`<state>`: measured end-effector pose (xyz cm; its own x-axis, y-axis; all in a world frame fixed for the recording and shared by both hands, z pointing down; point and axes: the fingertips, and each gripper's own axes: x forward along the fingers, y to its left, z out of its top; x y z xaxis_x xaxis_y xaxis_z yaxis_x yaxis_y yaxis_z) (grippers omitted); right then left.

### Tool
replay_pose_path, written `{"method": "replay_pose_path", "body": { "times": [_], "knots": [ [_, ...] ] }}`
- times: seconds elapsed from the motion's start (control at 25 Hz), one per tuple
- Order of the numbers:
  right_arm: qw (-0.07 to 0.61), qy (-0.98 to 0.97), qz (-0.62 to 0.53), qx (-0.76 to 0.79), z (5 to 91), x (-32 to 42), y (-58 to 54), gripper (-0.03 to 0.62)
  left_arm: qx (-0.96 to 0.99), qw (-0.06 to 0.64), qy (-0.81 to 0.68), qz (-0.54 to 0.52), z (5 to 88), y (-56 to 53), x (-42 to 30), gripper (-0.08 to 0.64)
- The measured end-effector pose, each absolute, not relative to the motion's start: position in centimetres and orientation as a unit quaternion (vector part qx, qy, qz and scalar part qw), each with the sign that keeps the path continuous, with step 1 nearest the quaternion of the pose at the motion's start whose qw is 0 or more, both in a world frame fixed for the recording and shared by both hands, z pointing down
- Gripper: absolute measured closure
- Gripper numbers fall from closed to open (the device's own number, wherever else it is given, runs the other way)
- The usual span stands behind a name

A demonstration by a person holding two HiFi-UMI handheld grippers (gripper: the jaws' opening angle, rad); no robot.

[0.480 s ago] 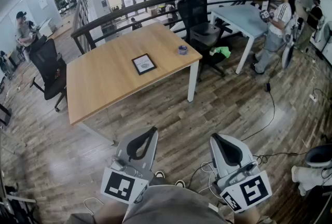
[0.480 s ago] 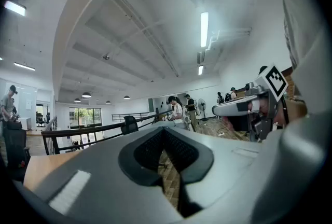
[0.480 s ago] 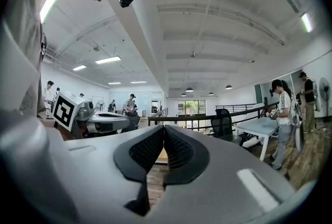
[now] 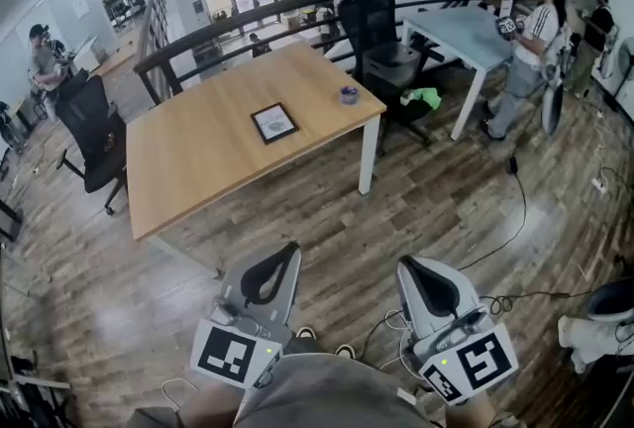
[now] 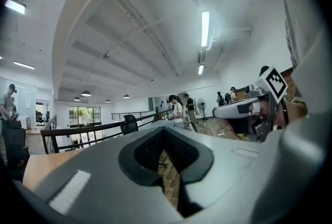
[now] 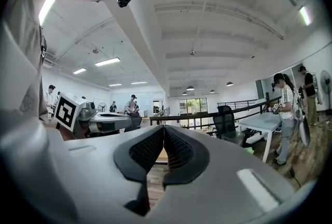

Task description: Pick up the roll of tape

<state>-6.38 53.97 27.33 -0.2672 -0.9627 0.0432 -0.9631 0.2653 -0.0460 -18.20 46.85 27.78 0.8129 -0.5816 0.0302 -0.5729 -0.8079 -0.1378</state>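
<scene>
step: approach, judged not yet begun | left gripper (image 4: 289, 253) jaws were closed, empty | right gripper (image 4: 408, 266) jaws were closed, empty | roll of tape (image 4: 349, 95) lay well ahead of both jaw pairs, near table (image 4: 198, 159) corner | advice: step closer, open one gripper's jaws first, straddle the roll's wall | containers: none made out

Open floor (image 4: 426, 208) is left before the worktop (image 4: 188, 168). Bare surface is seen all round the roll of tape (image 4: 349, 95), well apart from a flat frame (image 4: 274, 122). The worktop's left side is blocked by a left chair (image 4: 94, 134), and its far right corner by a far chair (image 4: 381, 50).
</scene>
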Motion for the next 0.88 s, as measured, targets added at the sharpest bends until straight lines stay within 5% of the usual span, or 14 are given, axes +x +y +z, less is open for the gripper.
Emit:
{"method": "replay_pose_path", "body": {
  "times": [0.36, 0.52, 0.88],
  "knots": [
    [-0.018, -0.793, 0.024, 0.609, 27.3, -6.2, 53.7, 0.577, -0.948, 0.057, 0.312, -0.028, 28.1, 46.2, -18.9, 0.558],
    [-0.013, -0.799, 0.020, 0.600, 27.3, -6.4, 52.9, 0.405, -0.946, 0.050, 0.318, -0.031, 28.7, 45.1, -19.1, 0.558],
    [0.024, -0.798, 0.036, 0.601, 29.0, -5.7, 48.8, 0.397, -0.948, 0.036, 0.317, -0.014, 29.0, 40.9, -18.1, 0.558]
  ]
}}
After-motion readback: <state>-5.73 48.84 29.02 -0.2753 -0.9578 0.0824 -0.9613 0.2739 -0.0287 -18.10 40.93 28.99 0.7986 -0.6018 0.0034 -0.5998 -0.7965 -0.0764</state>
